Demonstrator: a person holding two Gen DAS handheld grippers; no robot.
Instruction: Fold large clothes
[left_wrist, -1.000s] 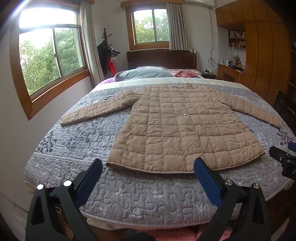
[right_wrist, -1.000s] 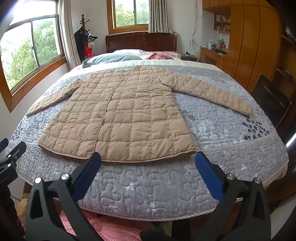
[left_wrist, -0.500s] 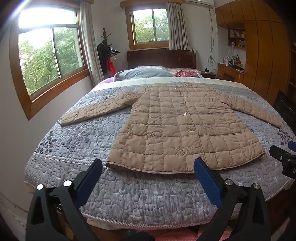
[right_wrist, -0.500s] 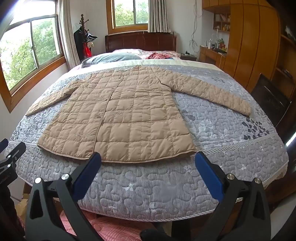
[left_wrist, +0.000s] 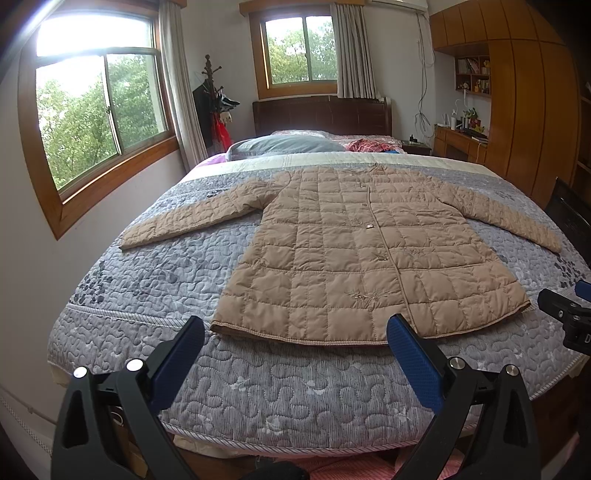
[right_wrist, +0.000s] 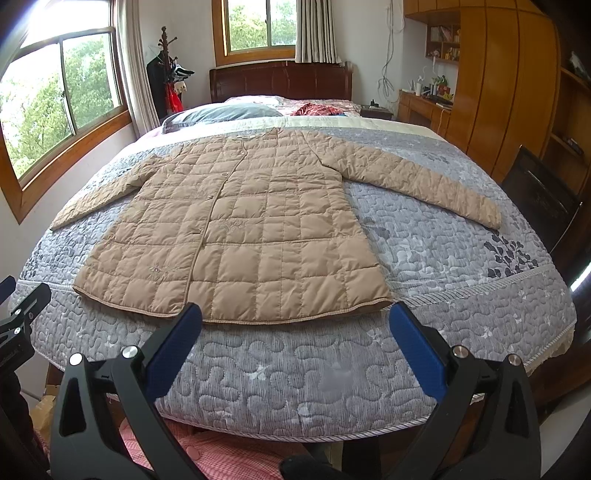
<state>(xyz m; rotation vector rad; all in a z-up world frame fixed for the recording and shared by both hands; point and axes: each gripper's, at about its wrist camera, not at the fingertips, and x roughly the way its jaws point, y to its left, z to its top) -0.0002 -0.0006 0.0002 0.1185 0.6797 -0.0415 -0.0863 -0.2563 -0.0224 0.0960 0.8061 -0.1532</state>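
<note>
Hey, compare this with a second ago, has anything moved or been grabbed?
Nothing visibly changed. The tan quilted coat still lies flat on the bed, sleeves spread. The left gripper and right gripper stay open near the foot of the bed, holding nothing.

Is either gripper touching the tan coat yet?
Apart. Each wrist view shows bare quilt between the coat hem and the open left gripper and right gripper.

Two black handheld grippers, blue-padded fingers

Left gripper and right gripper: silver screws at five and seven o'clock; red checked clothing beneath.
</note>
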